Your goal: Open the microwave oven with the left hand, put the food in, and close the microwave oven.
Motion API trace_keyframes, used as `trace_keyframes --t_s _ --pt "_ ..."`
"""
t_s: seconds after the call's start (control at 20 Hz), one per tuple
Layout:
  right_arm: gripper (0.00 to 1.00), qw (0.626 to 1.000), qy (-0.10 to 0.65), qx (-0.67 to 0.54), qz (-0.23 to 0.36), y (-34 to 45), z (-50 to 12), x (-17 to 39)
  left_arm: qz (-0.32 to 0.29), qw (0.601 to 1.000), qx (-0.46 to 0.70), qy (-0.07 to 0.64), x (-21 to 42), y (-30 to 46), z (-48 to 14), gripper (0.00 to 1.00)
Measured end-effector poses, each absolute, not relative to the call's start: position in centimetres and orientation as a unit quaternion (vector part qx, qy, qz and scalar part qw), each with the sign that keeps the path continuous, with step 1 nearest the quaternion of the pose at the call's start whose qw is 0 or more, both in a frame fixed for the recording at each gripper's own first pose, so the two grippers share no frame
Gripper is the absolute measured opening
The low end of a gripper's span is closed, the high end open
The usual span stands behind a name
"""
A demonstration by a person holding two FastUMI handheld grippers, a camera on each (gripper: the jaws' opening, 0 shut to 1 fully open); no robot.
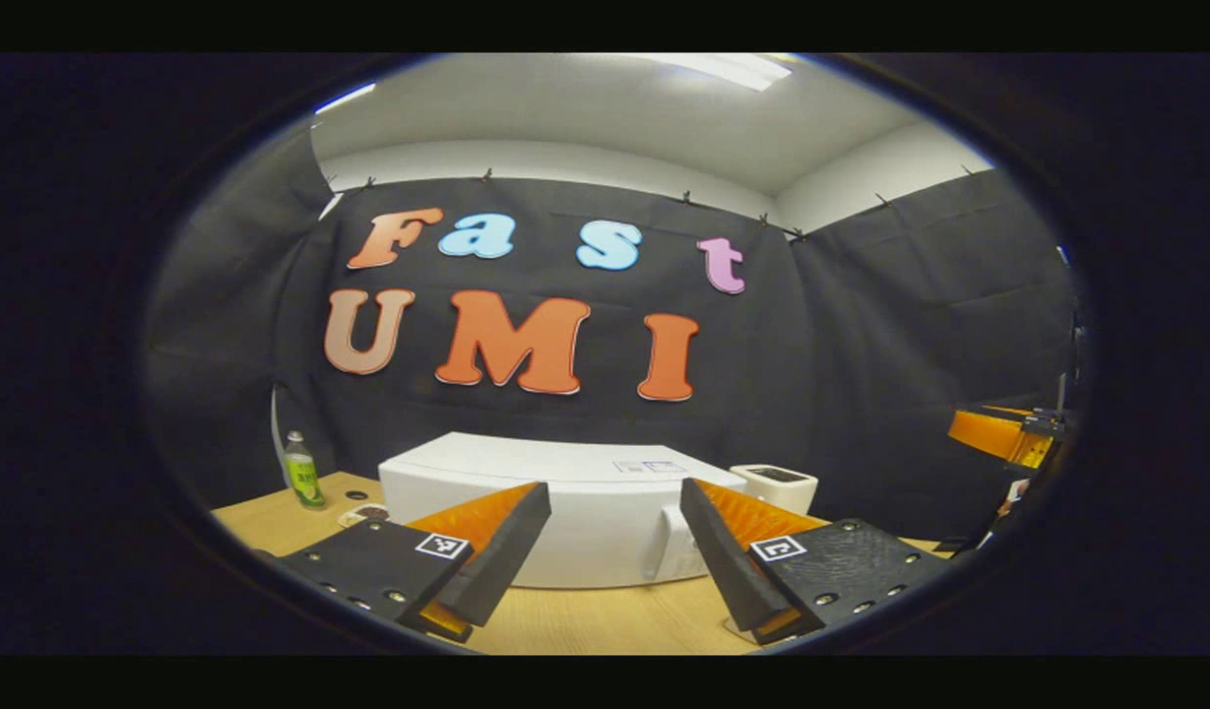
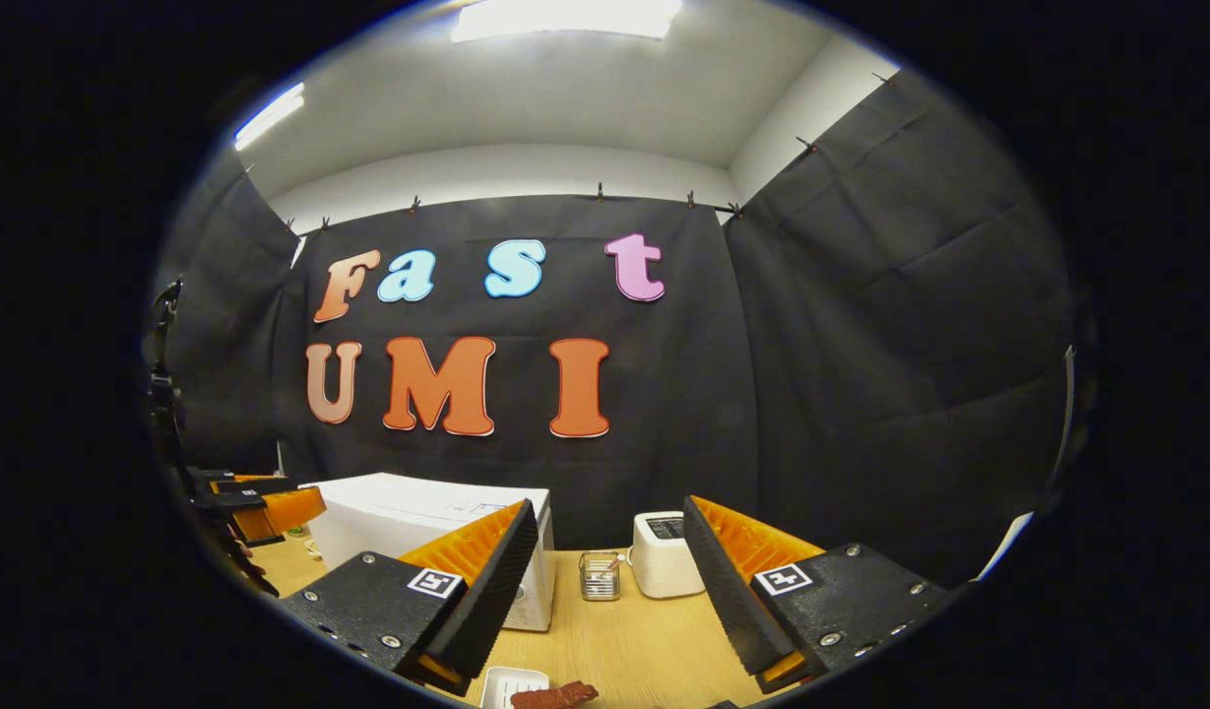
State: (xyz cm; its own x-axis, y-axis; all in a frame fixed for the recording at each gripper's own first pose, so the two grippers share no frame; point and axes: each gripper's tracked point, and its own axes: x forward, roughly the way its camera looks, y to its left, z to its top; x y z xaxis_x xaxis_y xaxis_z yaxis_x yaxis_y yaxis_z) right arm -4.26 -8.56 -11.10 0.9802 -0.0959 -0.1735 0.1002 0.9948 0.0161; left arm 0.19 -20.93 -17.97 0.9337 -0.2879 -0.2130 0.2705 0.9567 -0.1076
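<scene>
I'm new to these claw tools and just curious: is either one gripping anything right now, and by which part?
Nothing is held. The left gripper and right gripper are both open, with the microwave untouched ahead.

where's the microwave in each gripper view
Left gripper view: the white microwave sits low centre on the wooden table, between the left gripper fingers.
Right gripper view: the microwave is low left, behind the near finger.
Shared landmark: the small white toaster to its right.

The white microwave oven (image 1: 565, 512) stands shut on the desk (image 1: 614, 620); brown food (image 2: 555, 696) lies on a small white plate (image 2: 511, 684).
</scene>
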Motion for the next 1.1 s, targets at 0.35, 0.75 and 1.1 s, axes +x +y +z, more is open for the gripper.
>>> trace_keyframes --t_s 0.35,0.75,1.1 --pt "0.93 0.991 0.116 0.011 -0.061 -11.3 -15.4 -5.8 -0.153 0.976 -0.023 0.152 0.5 -26.5 -24.9 0.84" --pt "0.93 0.989 0.136 0.009 -0.063 -12.2 -19.8 -7.3 -0.142 0.969 0.003 0.204 3.1 -30.2 -33.2 0.88" --pt "0.93 0.985 0.163 0.001 -0.051 -11.8 -23.2 -7.9 -0.113 0.963 0.01 0.244 5.1 -31.2 -38.5 0.78"
